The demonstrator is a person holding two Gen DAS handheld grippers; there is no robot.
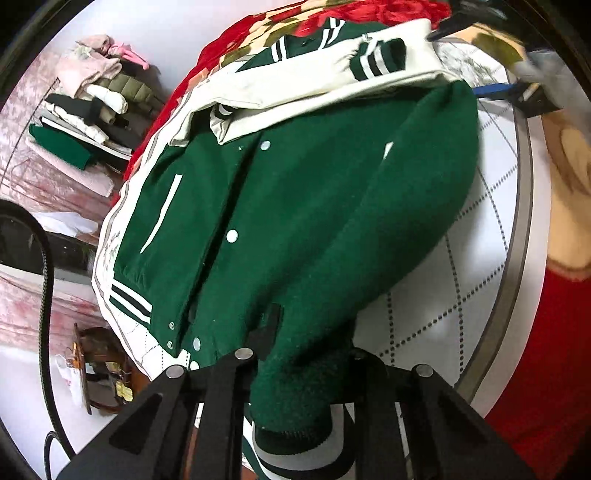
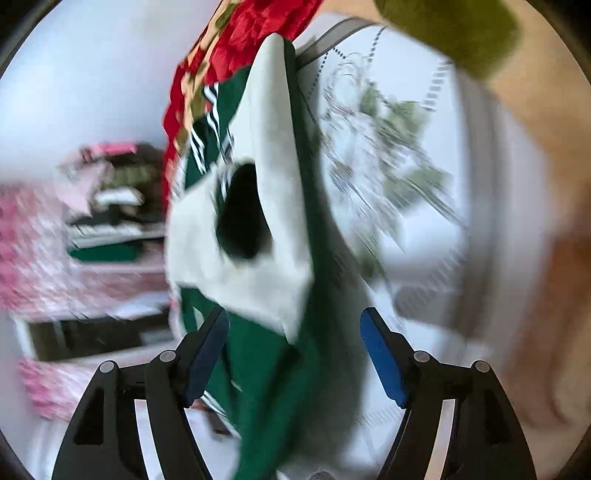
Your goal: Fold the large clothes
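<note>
Your left tool [image 1: 303,373] is clamped on the green sleeve [image 1: 369,258] of the jacket [image 1: 229,206], which lies spread on the quilted bed [image 1: 461,295]; your right tool [image 2: 295,354] stands apart, its 2 pads clear of the blurred jacket cloth between them.

Fuzzy matt woollen jacket [image 1: 295,221]

White quilted bed cover [image 1: 461,258] (dotted diamond stitching) carries green varsity jacket [image 1: 280,221], red floral blanket [image 1: 369,11].
</note>
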